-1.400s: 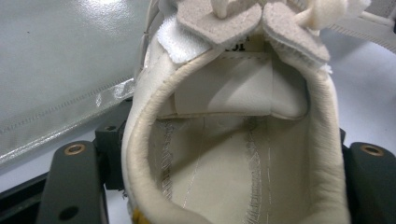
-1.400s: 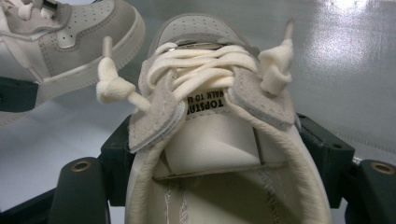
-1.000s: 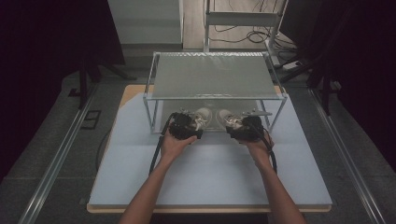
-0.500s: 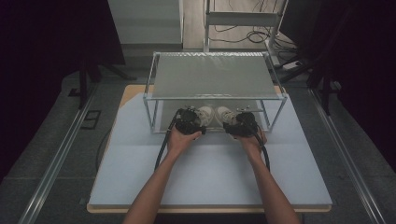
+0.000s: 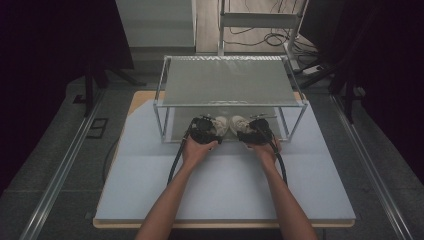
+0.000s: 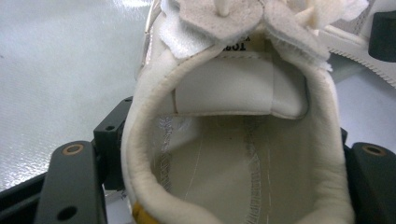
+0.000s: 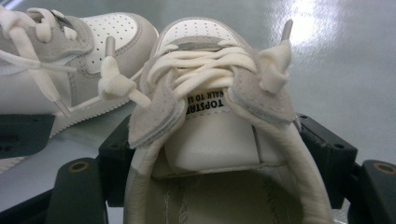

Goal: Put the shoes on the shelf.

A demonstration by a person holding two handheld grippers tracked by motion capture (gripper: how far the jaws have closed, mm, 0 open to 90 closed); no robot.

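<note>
While both hands are reaching toward the wire-frame shelf [image 5: 231, 102] at the far middle of the bench [image 5: 150, 180], we are holding one shoe in each gripper.

Left gripper [image 5: 204, 131]: in the left gripper view, its two black jaws are standing on either side of the heel collar of the left shoe [image 6: 233, 154], and the pads are pressing on the collar's outer walls. The jaws are standing wide, because the shoe's heel is filling the gap between them. We are looking into the shoe's cream lining and tongue [image 6: 236, 91], with the grey suede lace flaps above it.

Right gripper [image 5: 254, 132]: in the right gripper view, its jaws are likewise clamping the heel collar of the right shoe [image 7: 212, 140] from both sides, wide apart. The tongue label, cream laces [image 7: 205, 70] and perforated white toe cap are pointing away from the camera. The left shoe [image 7: 70, 56] is lying just beside it, at that view's left.

Position of the shoes: in the high view, the left shoe [image 5: 220, 125] and the right shoe [image 5: 238, 124] are sitting side by side, close together, under the front rail of the shelf, toes pointing toward the far edge of the bench. We cannot tell whether their soles are touching the bench surface.

Both cables [image 5: 176, 162] are trailing back along the forearms toward the near edge of the bench.
</note>
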